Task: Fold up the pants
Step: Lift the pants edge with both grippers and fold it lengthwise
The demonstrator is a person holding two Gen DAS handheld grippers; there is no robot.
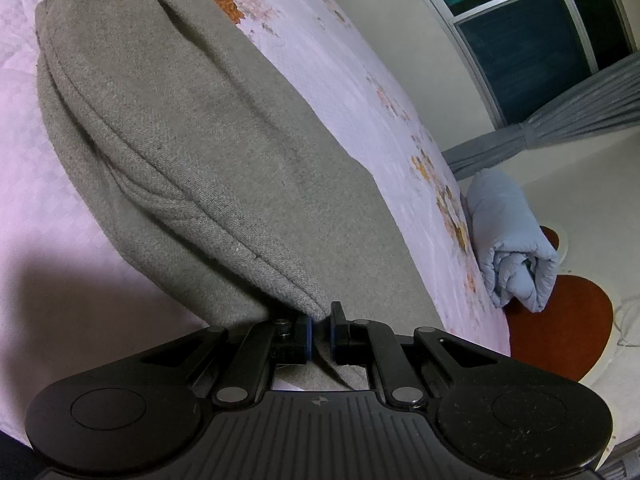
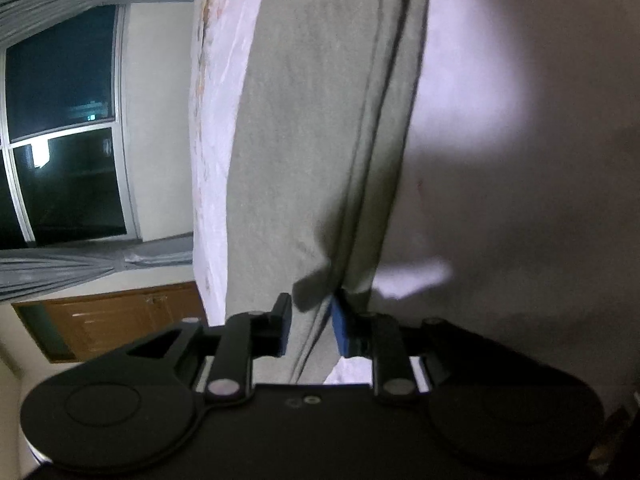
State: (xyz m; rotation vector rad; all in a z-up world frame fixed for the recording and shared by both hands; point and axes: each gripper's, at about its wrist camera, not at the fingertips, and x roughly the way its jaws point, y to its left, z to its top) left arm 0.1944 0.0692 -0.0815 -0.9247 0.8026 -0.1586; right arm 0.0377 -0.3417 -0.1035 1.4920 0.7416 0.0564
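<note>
Grey knit pants [image 1: 192, 128] lie folded lengthwise on a bed with a pale floral sheet [image 1: 360, 80]. My left gripper [image 1: 321, 330] is shut on the near corner of the pants, its blue pads pinching the hem and lifting it slightly. In the right wrist view the pants [image 2: 320, 120] run away from me along the bed. My right gripper [image 2: 310, 330] has its jaws partly apart with the pants' edge between the blue pads; the fabric fills the gap.
A rolled light-blue duvet [image 1: 512, 240] sits at the bed's far edge above a red round mat [image 1: 560, 320]. A dark window [image 1: 528, 48] and grey curtains [image 1: 560, 120] are beyond. A wooden cabinet [image 2: 120, 320] stands beside the bed.
</note>
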